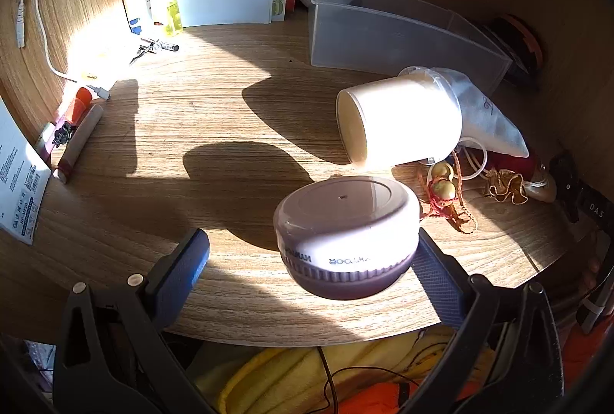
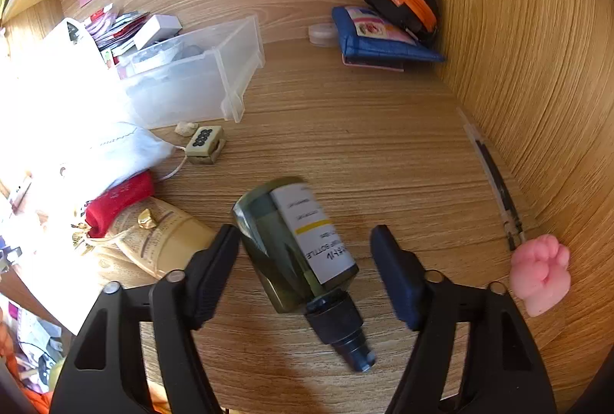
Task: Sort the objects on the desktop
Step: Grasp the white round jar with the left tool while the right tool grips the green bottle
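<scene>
We find both grippers open, the left gripper [image 1: 311, 260] around the purple jar [image 1: 345, 237], the right gripper [image 2: 307, 260] straddling the green bottle [image 2: 295, 245] near the clear bin [image 2: 192, 76]; close squarely.

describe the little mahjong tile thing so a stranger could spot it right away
Start at the clear plastic bin toward the back left of the wooden desk. Just in front of its near corner, right of the white drawstring pouch, sits the mahjong tile. It alone is a small cream block with dark circles on top.
</scene>
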A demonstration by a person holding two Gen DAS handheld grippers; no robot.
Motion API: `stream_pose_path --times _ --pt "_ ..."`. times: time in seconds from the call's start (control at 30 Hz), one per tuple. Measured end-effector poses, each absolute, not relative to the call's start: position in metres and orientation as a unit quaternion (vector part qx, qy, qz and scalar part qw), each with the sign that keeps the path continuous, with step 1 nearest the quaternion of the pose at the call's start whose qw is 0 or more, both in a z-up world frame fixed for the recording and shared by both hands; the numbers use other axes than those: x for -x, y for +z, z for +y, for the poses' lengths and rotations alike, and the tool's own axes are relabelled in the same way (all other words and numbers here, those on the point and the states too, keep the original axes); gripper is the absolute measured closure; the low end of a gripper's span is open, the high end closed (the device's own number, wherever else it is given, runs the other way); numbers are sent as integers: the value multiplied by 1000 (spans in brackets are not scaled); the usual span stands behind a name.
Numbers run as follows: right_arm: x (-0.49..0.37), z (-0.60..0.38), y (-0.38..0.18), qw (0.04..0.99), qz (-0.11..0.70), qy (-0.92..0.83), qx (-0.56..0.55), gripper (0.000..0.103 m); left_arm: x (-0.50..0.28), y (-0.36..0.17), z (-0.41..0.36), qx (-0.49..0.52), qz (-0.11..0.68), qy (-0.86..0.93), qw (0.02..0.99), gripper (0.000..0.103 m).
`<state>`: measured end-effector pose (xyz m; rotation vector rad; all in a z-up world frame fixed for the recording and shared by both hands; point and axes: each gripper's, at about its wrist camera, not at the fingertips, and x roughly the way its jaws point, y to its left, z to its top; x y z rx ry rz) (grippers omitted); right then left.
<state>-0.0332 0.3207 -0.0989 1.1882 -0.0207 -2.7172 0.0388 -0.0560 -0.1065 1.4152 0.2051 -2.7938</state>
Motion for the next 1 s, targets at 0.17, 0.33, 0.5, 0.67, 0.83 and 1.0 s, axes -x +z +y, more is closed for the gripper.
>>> stream_pose_path --times 0.17,0.33,0.5,0.67,0.83,1.0 --pt "37 321 -102 80 -1 -915 -396 57 -33 -109 -54 -453 69 -889 -2 11" --pt "40 320 -102 82 3 -916 -392 65 -31 -109 -45 -447 35 -894 9 34" --pt "37 318 -94 84 3 -923 -376 65 -29 -108 -46 -445 33 -895 6 38" --pt "34 317 -81 90 -1 -928 -362 65 -27 -103 -50 -440 40 -897 7 38" --pt "33 313 -70 110 -6 -929 -354 65 -26 -82 -54 -412 38 -910 10 38" --pt "32 305 -55 139 -7 -930 -341 65 -20 -55 -57 -379 36 -924 7 38"
